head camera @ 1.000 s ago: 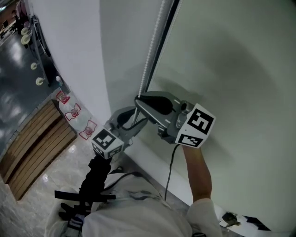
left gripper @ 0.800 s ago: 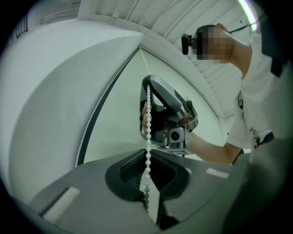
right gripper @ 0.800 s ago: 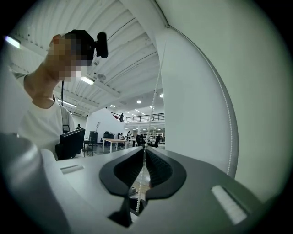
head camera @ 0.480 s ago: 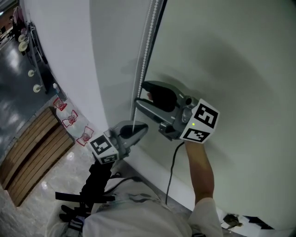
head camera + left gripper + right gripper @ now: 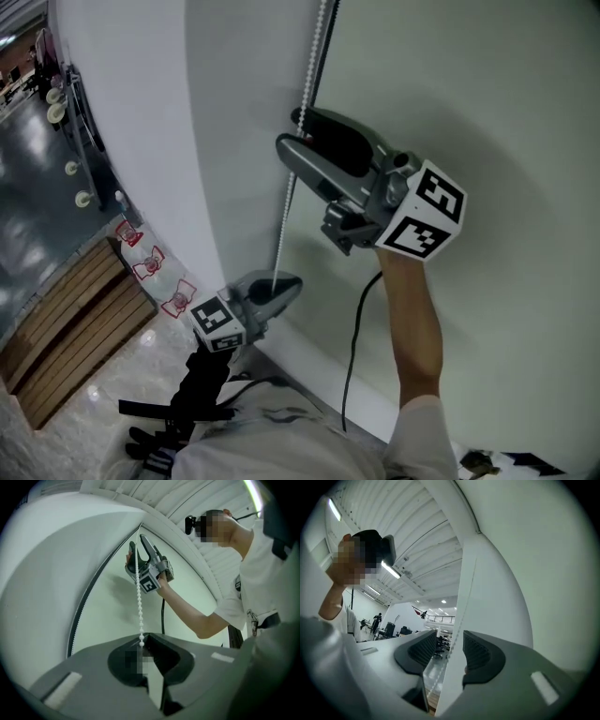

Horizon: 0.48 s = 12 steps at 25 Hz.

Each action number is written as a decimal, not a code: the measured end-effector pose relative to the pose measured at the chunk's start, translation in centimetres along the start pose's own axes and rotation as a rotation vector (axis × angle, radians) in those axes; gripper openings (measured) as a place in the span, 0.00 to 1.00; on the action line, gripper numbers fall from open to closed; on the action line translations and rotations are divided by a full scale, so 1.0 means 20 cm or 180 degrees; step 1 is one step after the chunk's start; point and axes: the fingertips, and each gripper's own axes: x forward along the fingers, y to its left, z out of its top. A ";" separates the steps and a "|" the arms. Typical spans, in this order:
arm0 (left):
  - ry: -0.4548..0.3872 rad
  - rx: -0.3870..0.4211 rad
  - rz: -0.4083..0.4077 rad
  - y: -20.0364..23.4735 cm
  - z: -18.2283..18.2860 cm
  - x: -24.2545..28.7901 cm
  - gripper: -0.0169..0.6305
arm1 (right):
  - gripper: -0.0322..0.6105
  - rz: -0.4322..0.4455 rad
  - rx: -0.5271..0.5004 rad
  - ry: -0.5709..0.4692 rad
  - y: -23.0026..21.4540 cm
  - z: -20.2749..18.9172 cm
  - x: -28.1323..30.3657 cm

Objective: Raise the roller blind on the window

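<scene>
White plastic beads, small and round, make up the blind's pull chain [image 5: 285,225], which hangs taut down the window's edge between the two tools. The left tool [image 5: 281,284] sits low and is clenched on the chain, the beads vanishing into its closed jaws. The right tool [image 5: 295,129] has climbed well up the chain since a second ago, when it sat just above the left one. Its jaws have just sprung apart and eased in a touch, and the chain runs between its ribbed black pads unpinched.

To me that reads as a hand-over-hand reset: the left keeps what was gained while the right reaches for a higher hold, so more pulling remains.

The roller blind [image 5: 487,94] is a smooth, matt, pale greenish sheet covering everything visible to the right of the chain. A dark toothed strip [image 5: 86,595] borders it, and a plain white wall [image 5: 141,94] stands on the other side.
</scene>
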 end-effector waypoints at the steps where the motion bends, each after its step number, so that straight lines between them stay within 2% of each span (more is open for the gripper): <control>1: 0.0003 0.0003 -0.0002 0.00 0.00 0.00 0.02 | 0.31 0.0020 -0.0018 -0.0030 -0.01 0.04 0.01; 6: 0.0021 0.0024 0.0000 0.00 0.00 0.00 0.02 | 0.28 0.0070 -0.0117 -0.0140 -0.03 0.18 0.06; 12: 0.0028 0.0024 -0.0014 0.00 -0.01 0.00 0.02 | 0.23 -0.0003 -0.0100 -0.0311 -0.05 0.25 0.08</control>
